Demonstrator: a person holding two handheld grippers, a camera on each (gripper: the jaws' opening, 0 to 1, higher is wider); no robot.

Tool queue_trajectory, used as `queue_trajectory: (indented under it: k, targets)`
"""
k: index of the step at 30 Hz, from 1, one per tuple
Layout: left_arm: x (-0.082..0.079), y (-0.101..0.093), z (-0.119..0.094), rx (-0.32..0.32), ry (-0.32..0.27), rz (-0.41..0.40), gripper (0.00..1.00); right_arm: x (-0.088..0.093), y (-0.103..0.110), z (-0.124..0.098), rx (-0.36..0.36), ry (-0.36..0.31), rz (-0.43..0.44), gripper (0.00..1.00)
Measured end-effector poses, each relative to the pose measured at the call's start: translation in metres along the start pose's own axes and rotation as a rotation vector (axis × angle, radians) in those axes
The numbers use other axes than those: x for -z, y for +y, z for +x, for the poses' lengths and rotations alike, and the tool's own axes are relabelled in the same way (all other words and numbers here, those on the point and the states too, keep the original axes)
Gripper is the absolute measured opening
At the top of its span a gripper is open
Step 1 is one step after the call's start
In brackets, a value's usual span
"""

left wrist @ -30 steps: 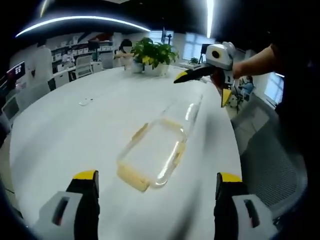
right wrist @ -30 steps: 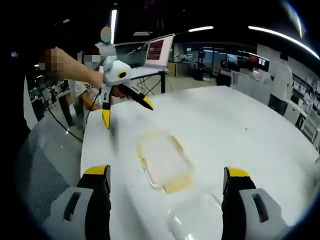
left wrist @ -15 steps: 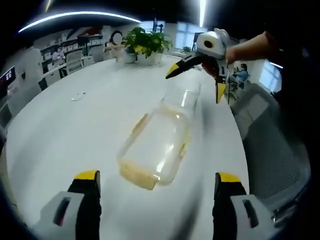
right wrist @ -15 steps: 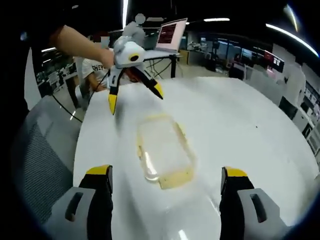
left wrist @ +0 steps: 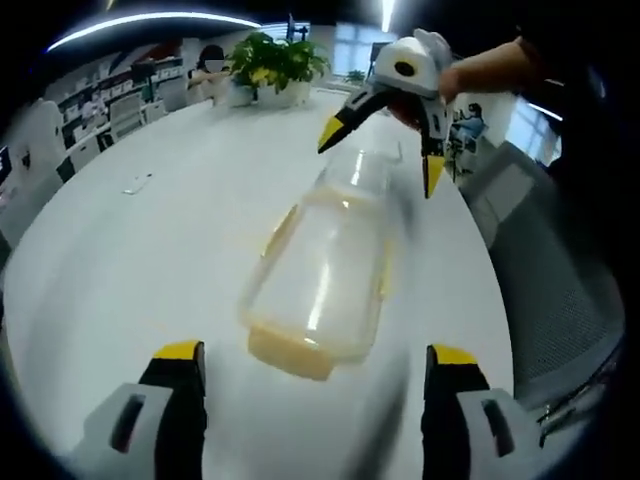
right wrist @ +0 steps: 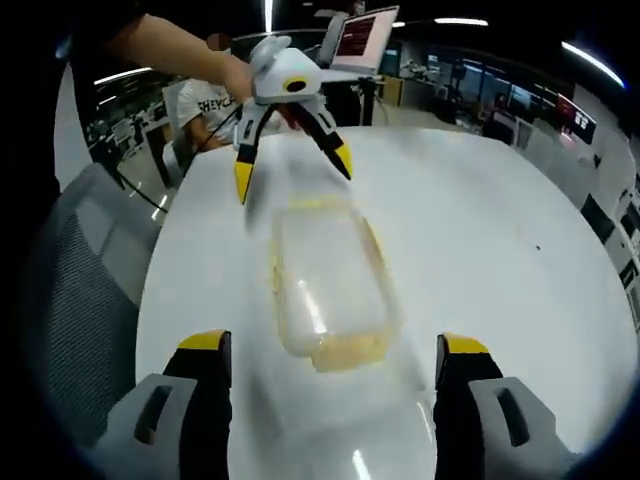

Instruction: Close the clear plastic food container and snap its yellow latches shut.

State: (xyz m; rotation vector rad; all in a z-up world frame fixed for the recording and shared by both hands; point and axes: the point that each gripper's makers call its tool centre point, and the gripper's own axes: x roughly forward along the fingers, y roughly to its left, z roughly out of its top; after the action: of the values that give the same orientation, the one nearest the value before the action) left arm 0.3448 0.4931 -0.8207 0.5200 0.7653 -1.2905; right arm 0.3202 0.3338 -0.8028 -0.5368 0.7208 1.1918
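A clear plastic food container (left wrist: 320, 285) with yellow latches (left wrist: 290, 356) lies on the white table (left wrist: 110, 280), between my two grippers. Its clear lid (left wrist: 365, 175) seems to lie open past the far end, blurred. My left gripper (left wrist: 315, 358) is open, its jaws a short way before the container's near end. The right gripper (left wrist: 380, 150) hangs open over the far end, held by a hand. In the right gripper view the same container (right wrist: 325, 280) lies ahead of my open right gripper (right wrist: 333, 346), and the left gripper (right wrist: 293, 170) spreads open above its far end.
Potted plants (left wrist: 265, 60) stand at the table's far side and a small pale object (left wrist: 135, 182) lies left of the container. A mesh office chair (left wrist: 545, 290) stands by the table edge. A raised screen (right wrist: 360, 35) and seated people are beyond the table.
Both grippers have come closer to the container from opposite ends, so it looks larger in both views. Both stay open and the container has not moved.
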Motion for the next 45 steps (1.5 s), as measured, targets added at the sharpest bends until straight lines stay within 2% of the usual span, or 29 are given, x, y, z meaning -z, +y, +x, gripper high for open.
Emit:
queue_trajectory:
  k: [4, 6, 7, 8, 15, 19, 24, 27, 29, 33, 36, 38, 41, 45]
  targets:
    - [0.001, 0.002, 0.004, 0.02, 0.034, 0.03, 0.84, -0.001, -0.003, 0.005, -0.018, 0.014, 0.004, 0.82]
    - [0.001, 0.004, 0.006, 0.03, 0.044, 0.039, 0.82, 0.005, -0.001, 0.009, -0.045, 0.044, 0.011, 0.79]
    - [0.002, 0.004, 0.006, 0.031, 0.047, 0.042, 0.82, 0.007, -0.001, 0.009, -0.047, 0.055, 0.006, 0.77]
    - [0.003, 0.006, 0.008, 0.036, 0.061, 0.051, 0.82, 0.013, 0.0, 0.012, -0.057, 0.096, -0.011, 0.76]
    - [0.001, 0.009, 0.011, 0.059, 0.089, 0.092, 0.78, 0.017, -0.001, 0.021, -0.07, 0.137, -0.05, 0.74]
    - [0.0, 0.005, 0.013, 0.084, 0.108, 0.111, 0.67, 0.019, -0.002, 0.025, -0.071, 0.164, -0.054, 0.71]
    - [0.004, 0.001, 0.016, 0.102, 0.147, 0.159, 0.62, 0.022, -0.003, 0.028, -0.074, 0.197, -0.056, 0.66]
    - [0.003, -0.001, 0.015, 0.109, 0.151, 0.178, 0.57, 0.024, -0.005, 0.028, -0.074, 0.215, -0.066, 0.62]
    - [0.0, -0.001, 0.015, 0.103, 0.147, 0.199, 0.5, 0.022, -0.005, 0.028, -0.072, 0.211, -0.06, 0.63]
    - [0.001, 0.0, 0.017, 0.108, 0.152, 0.194, 0.49, 0.023, -0.006, 0.029, -0.08, 0.232, -0.073, 0.6]
    - [0.004, -0.001, 0.017, 0.118, 0.178, 0.206, 0.46, 0.026, -0.007, 0.031, -0.084, 0.261, -0.088, 0.53]
    - [0.004, -0.001, 0.017, 0.12, 0.186, 0.211, 0.43, 0.026, -0.008, 0.031, -0.081, 0.268, -0.089, 0.52]
    - [0.005, 0.002, 0.016, 0.117, 0.204, 0.219, 0.33, 0.028, -0.009, 0.031, -0.081, 0.291, -0.084, 0.49]
    - [0.006, 0.004, 0.016, 0.112, 0.211, 0.223, 0.33, 0.029, -0.008, 0.03, -0.083, 0.299, -0.072, 0.44]
